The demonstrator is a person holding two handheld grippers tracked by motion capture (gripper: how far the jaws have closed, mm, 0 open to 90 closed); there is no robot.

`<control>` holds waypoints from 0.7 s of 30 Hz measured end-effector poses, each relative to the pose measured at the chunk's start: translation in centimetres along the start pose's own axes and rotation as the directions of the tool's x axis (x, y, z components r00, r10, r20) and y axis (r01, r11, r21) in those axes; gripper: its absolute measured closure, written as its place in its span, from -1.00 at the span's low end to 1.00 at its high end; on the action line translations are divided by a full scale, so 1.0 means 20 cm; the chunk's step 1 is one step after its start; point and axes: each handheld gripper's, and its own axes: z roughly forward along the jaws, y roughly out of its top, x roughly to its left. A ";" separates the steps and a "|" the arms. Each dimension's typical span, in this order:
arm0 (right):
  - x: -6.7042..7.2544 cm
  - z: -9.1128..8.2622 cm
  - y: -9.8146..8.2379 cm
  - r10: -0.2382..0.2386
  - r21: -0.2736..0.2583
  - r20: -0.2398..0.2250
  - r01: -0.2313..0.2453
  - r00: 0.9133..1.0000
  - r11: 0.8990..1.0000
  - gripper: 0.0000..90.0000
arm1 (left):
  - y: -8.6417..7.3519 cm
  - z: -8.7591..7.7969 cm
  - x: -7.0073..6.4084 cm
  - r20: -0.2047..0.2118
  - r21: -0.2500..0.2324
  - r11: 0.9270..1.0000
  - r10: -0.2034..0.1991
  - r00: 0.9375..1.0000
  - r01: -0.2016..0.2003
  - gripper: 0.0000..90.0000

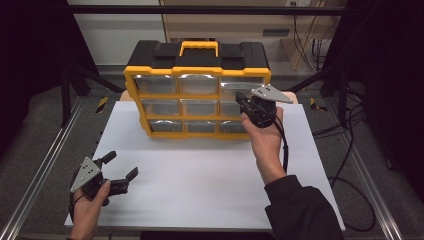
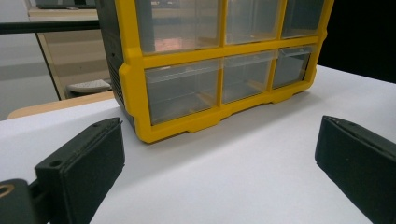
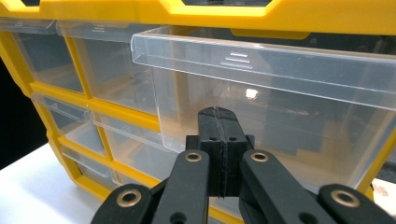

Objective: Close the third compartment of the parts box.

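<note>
Bench (image 1: pixel 200 175) space lies bare in front of the yellow organizer (image 1: pixel 197 95), which stands at its far edge. Its top-right clear drawer (image 3: pixel 280 102), slid partly out, looks light, stiff and slippery; the front lip seems the best hold. Right gripper (image 3: pixel 219 140) fingers are pressed together, empty, against it. Left gripper (image 1: pixel 117 170) fingers spread wide near the front edge.

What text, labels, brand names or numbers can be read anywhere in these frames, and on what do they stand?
No readable text.
Top right drawer of the yellow and black organizer cabinet: moulded raised bars on its front lip, no letters.
Yellow and black striped marks beside the table: a hazard pattern, no words.
Right gripper, shut at that drawer's front, and left gripper, open: no markings legible.
</note>
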 end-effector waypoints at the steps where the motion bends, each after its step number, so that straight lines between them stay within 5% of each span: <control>1: 0.00 0.00 0.00 0.001 -0.001 0.000 -0.001 1.000 1.000 1.00 | 0.00 0.00 0.00 0.000 0.001 1.000 0.000 1.000 0.000 -0.97; 21: -0.01 0.05 -0.01 0.006 0.004 0.012 -0.006 1.000 1.000 1.00 | 0.00 0.01 0.00 0.009 -0.003 1.000 -0.001 1.000 0.001 -0.97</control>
